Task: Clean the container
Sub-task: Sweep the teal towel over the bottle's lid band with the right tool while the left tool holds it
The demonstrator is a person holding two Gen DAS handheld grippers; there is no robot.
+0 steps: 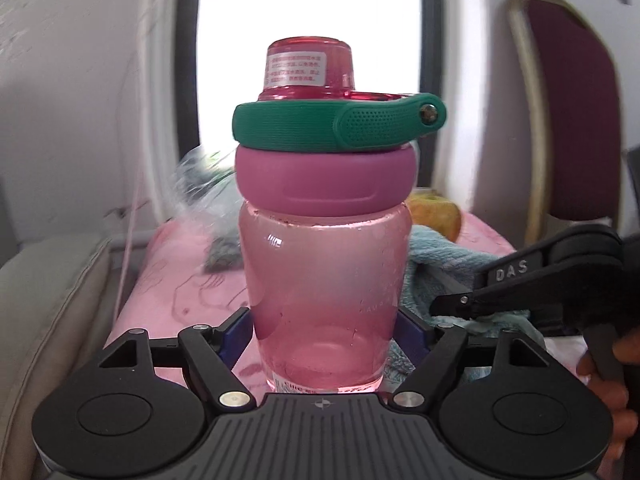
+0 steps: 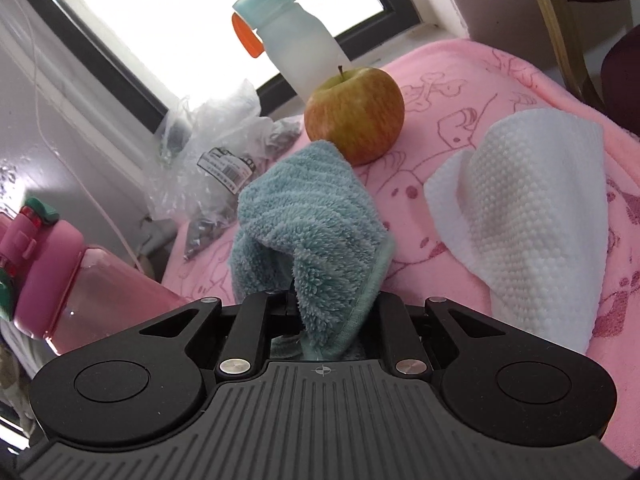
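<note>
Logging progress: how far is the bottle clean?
Done: left gripper is clamped on the upright pink bottle; right gripper has pinched the blue cloth. In hand: both held. Left: cloth isn't touching the bottle, so wiping hasn't visibly started; lid on.

A bright dark-framed window (image 2: 168, 20) glares behind the pink-blanketed surface (image 2: 500, 80), a maroon chair (image 1: 568, 120) to its right.

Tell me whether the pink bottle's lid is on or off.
On. The purple cap sits on the pink bottle, with its green strap above it, held in the left gripper.
</note>
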